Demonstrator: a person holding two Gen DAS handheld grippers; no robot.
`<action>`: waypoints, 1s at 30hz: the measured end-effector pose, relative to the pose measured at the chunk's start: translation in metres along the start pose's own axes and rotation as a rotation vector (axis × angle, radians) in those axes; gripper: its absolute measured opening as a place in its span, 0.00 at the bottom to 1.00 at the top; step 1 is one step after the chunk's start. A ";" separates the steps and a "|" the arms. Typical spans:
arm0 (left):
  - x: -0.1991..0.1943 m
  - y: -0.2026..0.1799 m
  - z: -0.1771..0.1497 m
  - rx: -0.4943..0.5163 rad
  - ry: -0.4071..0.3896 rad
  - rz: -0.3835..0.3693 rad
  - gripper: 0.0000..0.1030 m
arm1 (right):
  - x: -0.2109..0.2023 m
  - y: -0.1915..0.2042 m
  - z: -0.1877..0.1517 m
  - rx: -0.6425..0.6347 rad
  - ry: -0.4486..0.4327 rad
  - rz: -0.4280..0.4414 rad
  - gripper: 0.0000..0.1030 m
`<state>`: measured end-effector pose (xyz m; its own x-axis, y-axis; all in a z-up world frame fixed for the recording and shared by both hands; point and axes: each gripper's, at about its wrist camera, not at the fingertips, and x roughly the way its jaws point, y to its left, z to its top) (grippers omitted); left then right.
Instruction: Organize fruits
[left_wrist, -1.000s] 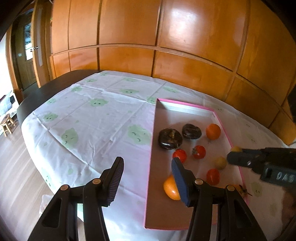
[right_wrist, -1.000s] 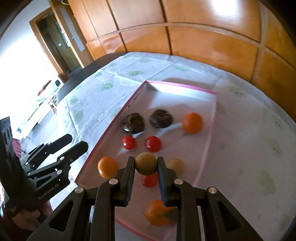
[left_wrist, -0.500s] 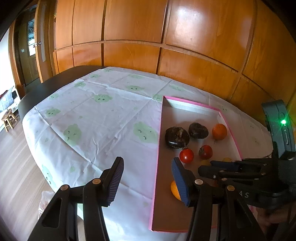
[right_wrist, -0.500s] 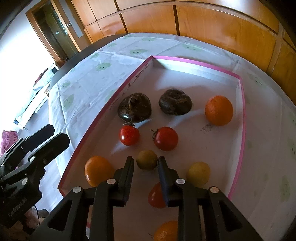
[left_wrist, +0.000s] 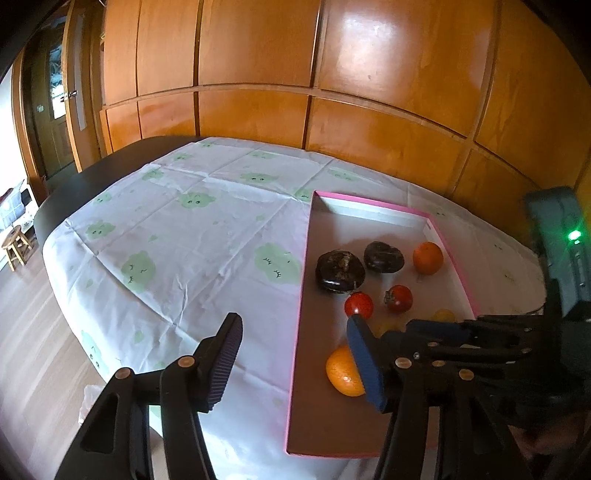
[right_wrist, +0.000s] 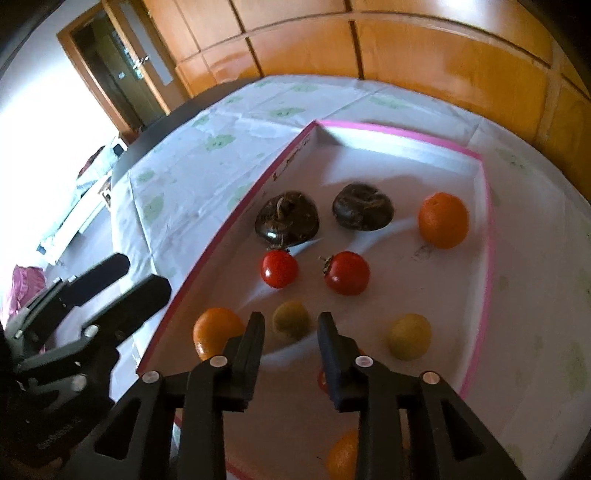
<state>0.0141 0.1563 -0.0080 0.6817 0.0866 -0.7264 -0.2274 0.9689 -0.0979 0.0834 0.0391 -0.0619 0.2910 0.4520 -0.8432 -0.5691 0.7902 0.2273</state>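
A pink-rimmed tray (right_wrist: 489, 236) holds the fruit: two dark ones (right_wrist: 288, 218), two red tomatoes (right_wrist: 279, 268), oranges (right_wrist: 443, 219) and a yellow fruit (right_wrist: 410, 336). My right gripper (right_wrist: 291, 325) is low over the tray's near half and its jaws are opening. A small yellow-green fruit (right_wrist: 291, 319) rests on the tray floor between the fingertips, with the pads clear of it. My left gripper (left_wrist: 295, 339) hovers over the tray's left rim (left_wrist: 301, 295), jaws opening, nothing between them. An orange (left_wrist: 341, 373) lies partly hidden behind its right finger.
The tray sits on a white cloth with green prints (left_wrist: 192, 236) over a dark table. Wooden wall panels (left_wrist: 369, 92) stand behind it. One more orange (right_wrist: 341, 458) and a red fruit (right_wrist: 322, 380) lie under my right gripper's fingers. Floor lies beyond the table's left edge.
My right gripper came down to the tray floor with the yellow-green fruit and its jaws have parted off it. The left gripper's jaws stand a little wider.
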 end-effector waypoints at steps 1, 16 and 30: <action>-0.001 -0.001 0.000 0.001 -0.001 -0.002 0.59 | -0.005 -0.001 -0.001 0.008 -0.011 0.003 0.29; -0.019 -0.028 -0.007 0.056 -0.051 -0.028 0.73 | -0.070 -0.006 -0.041 0.108 -0.233 -0.243 0.35; -0.041 -0.048 -0.021 0.072 -0.090 -0.028 0.94 | -0.088 -0.013 -0.082 0.175 -0.277 -0.393 0.35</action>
<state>-0.0175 0.1009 0.0118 0.7475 0.0766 -0.6598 -0.1588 0.9851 -0.0657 0.0024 -0.0449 -0.0306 0.6639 0.1804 -0.7257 -0.2451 0.9693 0.0167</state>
